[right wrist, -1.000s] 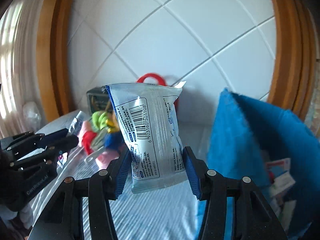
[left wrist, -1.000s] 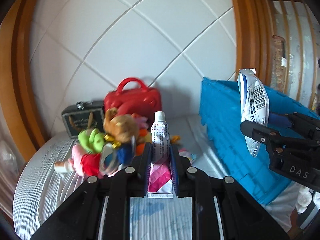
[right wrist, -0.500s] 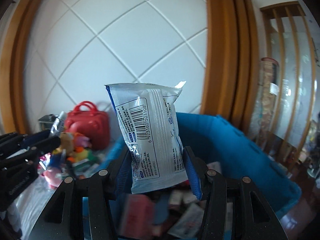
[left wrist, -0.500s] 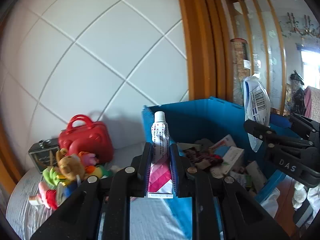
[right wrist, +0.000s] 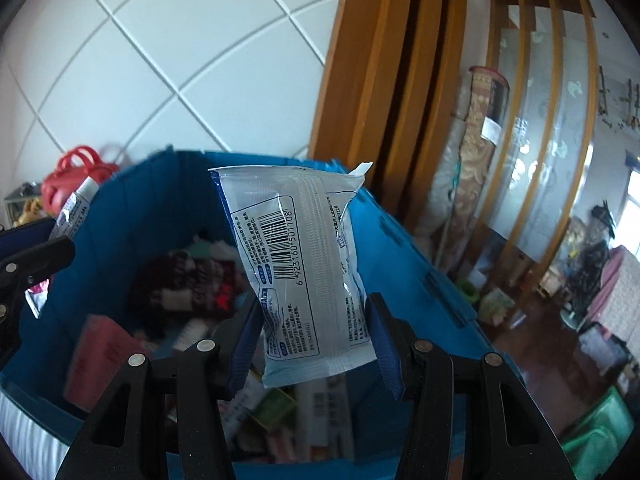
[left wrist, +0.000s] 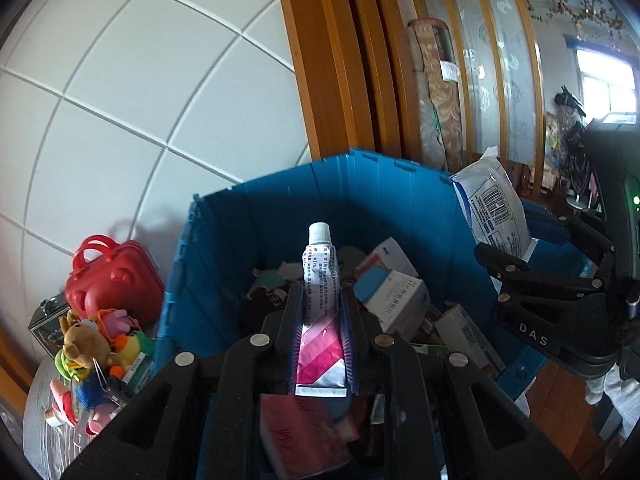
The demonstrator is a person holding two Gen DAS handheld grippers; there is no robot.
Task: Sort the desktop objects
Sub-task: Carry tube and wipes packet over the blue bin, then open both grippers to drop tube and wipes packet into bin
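My left gripper (left wrist: 320, 304) is shut on a white and pink tube (left wrist: 321, 304) with a white cap, held upright above the blue bin (left wrist: 280, 216). My right gripper (right wrist: 310, 312) is shut on a clear plastic packet (right wrist: 304, 264) with a barcode, held over the same bin (right wrist: 412, 264). The packet also shows at the right in the left wrist view (left wrist: 494, 208), and the tube at the left edge in the right wrist view (right wrist: 74, 208). The bin holds several boxes and packets (left wrist: 394, 296).
A red toy case (left wrist: 112, 276), a heap of plush toys (left wrist: 96, 348) and a small dark box (left wrist: 42, 324) lie on the table left of the bin. A white tiled wall and wooden frame stand behind. The floor and room lie right.
Both grippers have swung right from the toy heap to above the blue bin, each still holding its item. The bin's contents have come into view.
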